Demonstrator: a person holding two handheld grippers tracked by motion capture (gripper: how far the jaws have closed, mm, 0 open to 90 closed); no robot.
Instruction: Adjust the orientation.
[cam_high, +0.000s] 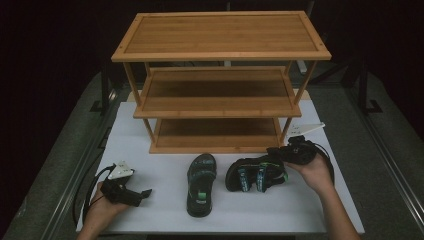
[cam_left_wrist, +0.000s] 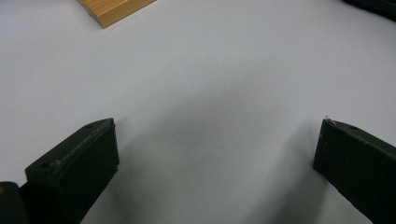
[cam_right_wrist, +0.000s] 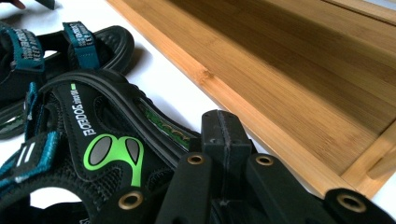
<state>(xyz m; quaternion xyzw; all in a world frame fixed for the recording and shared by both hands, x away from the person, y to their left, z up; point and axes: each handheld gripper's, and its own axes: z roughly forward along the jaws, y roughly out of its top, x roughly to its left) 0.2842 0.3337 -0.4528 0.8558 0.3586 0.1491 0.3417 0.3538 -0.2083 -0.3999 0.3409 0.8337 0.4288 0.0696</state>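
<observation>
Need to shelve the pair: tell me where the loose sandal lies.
In the high view the loose sandal lies flat on the white table, centre front, between the left gripper and the held sandal.

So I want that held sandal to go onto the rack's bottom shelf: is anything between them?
Nothing visible: the sandal in the right gripper sits just before the open bottom shelf.

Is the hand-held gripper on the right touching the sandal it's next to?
Touching. In the right gripper view, the right hand-held gripper is shut on the heel of the sandal; the high view shows it at that sandal's end.
</observation>
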